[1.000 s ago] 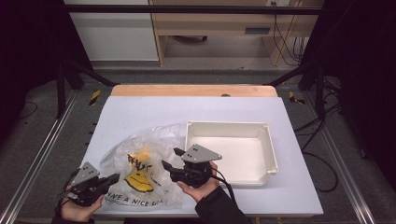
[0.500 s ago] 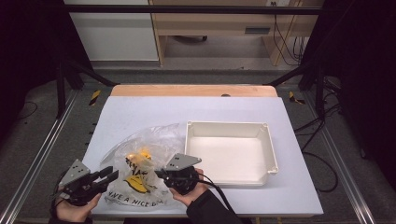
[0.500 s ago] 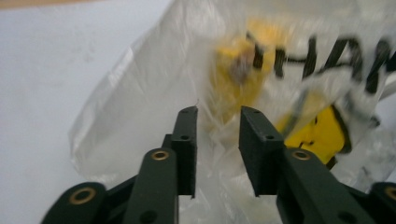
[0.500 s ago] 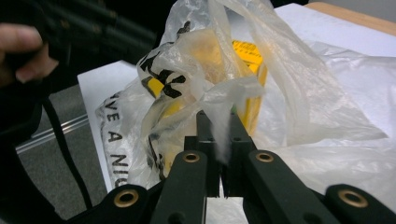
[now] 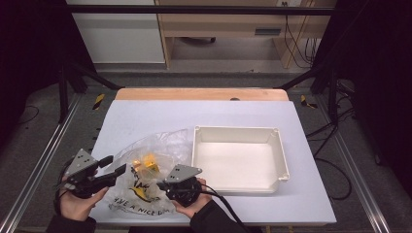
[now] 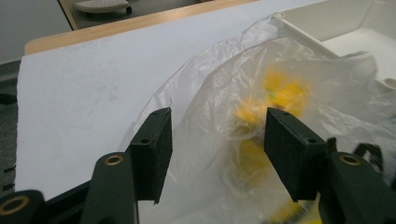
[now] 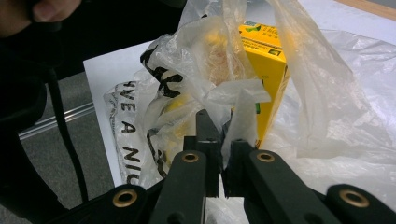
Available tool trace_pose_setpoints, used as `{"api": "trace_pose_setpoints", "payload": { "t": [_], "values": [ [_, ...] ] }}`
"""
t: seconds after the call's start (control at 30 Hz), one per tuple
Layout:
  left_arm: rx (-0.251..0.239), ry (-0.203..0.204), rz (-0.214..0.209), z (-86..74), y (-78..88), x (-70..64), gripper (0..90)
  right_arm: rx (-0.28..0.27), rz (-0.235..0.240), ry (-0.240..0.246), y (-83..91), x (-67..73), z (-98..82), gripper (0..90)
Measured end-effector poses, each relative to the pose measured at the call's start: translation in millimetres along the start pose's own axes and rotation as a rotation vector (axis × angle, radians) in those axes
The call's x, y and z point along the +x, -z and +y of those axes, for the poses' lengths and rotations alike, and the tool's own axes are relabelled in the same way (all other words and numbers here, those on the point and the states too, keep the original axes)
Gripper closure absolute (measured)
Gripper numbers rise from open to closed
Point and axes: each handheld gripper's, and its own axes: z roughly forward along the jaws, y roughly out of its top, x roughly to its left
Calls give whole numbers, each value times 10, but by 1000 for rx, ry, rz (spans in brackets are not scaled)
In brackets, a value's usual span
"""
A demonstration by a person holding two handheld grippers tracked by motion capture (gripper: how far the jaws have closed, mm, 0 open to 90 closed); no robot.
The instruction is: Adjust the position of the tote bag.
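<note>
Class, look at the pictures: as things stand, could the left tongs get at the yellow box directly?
Probably not. The left tongs, jaws just opened, stand at the bag, but the yellow box lies inside the film. The right tongs pinch a fold of the bag, and no mouth faces the left tongs.

Left black two-jaw gripper (image 5: 112, 168) with grey three-cornered plate, right black two-jaw gripper (image 5: 163, 186) with trailing cable, brass-coloured rivets, dark sleeves

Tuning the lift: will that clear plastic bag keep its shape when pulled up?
Probably not: the plastic bag is thin and crumpled, so it should sag. The right gripper pinches only a fold. The yellow box inside may slide and shift.
</note>
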Motion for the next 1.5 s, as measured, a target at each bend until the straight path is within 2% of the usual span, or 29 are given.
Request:
{"api": "trace_pose_setpoints", "payload": {
  "t": [0.07,0.27,0.33,0.53,0.67,0.7,0.73,0.77,0.87,1.0,1.2,1.3,1.5],
  "values": [
    [19,0,-8,12,-64,19,511,-1,0,0,-1,1,-1,877],
    [60,-8,-18,-44,-117,67,883,-5,3,-2,-3,5,-1,874],
    [63,-2,-19,-79,-115,102,899,-5,5,-3,-13,13,-2,872],
    [88,16,17,-166,-108,188,900,7,1,-4,-67,35,-18,857],
    [156,17,48,-298,-151,248,900,9,-5,-10,-130,47,-46,837],
    [156,17,48,-298,-151,248,900,9,-5,-10,-130,47,-46,837],
    [186,21,56,-350,-184,273,900,20,-9,-14,-188,63,-69,819],
    [186,21,56,-350,-184,273,900,20,-9,-14,-188,63,-69,819],
    [257,9,71,-427,-277,285,900,38,-17,-15,-289,95,-112,805],
    [318,-15,81,-487,-382,262,900,64,-31,-14,-366,102,-164,798],
    [363,-21,82,-541,-475,263,900,103,-56,-44,-423,52,-268,820],
    [383,-24,79,-563,-505,263,900,101,-56,-41,-417,42,-280,806],
    [393,-17,72,-578,-523,269,900,10,-34,-39,-286,62,-191,714]
  ]
}}
